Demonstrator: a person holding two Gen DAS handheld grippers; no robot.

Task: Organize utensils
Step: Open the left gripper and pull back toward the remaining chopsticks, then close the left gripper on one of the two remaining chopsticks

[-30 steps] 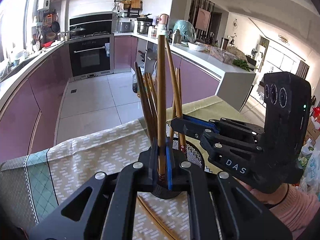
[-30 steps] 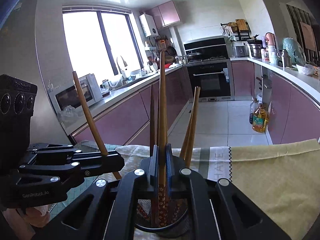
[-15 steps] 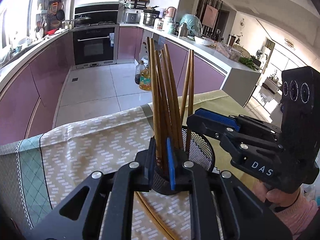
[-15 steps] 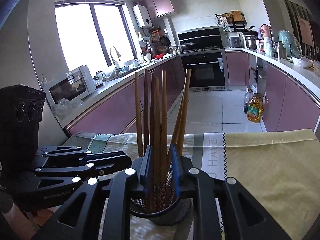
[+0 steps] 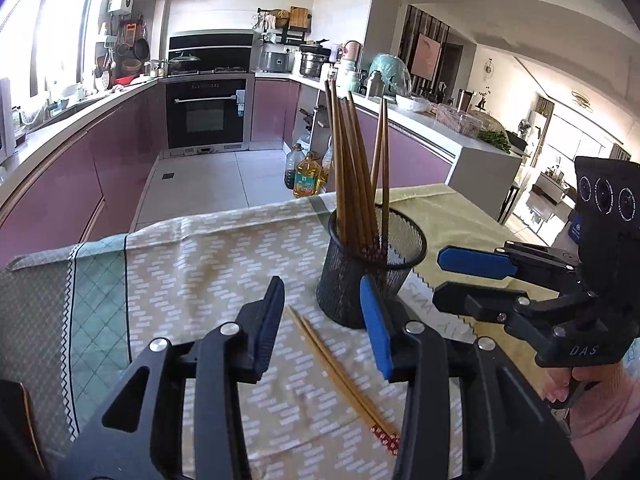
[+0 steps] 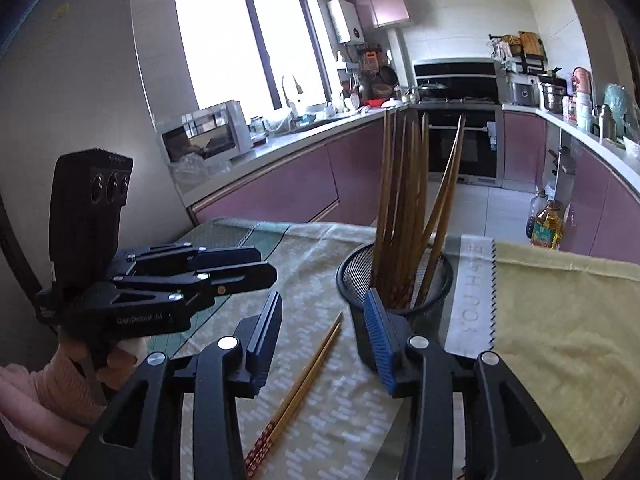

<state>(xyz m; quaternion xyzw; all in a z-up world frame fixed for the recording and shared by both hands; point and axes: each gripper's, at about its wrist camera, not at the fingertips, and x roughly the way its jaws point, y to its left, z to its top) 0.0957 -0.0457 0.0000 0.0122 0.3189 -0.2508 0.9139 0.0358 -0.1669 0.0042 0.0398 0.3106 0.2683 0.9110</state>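
- Your left gripper (image 5: 322,312) has just been opening; its jaws now stand partly apart with nothing clamped between them.
- Straight ahead of it, a little to its right, stands the black mesh holder (image 5: 372,276), upright on the patterned tablecloth (image 5: 208,264).
- The bundle of chopsticks (image 5: 352,172) stands in that holder, leaning against its rim, clear of both your tools.
- A loose pair of chopsticks (image 5: 340,368) lies flat on the cloth, seen through the gap of your left gripper, below it and near the holder's foot.
- Your right gripper (image 6: 324,320) has likewise just been opening; its jaws are partly apart and hold nothing.
- From the right wrist view, the holder sits just beyond its right finger, and the loose pair lies below its gap, slanting toward the holder.
- Your two grippers point toward the holder from either side, near each other but apart.
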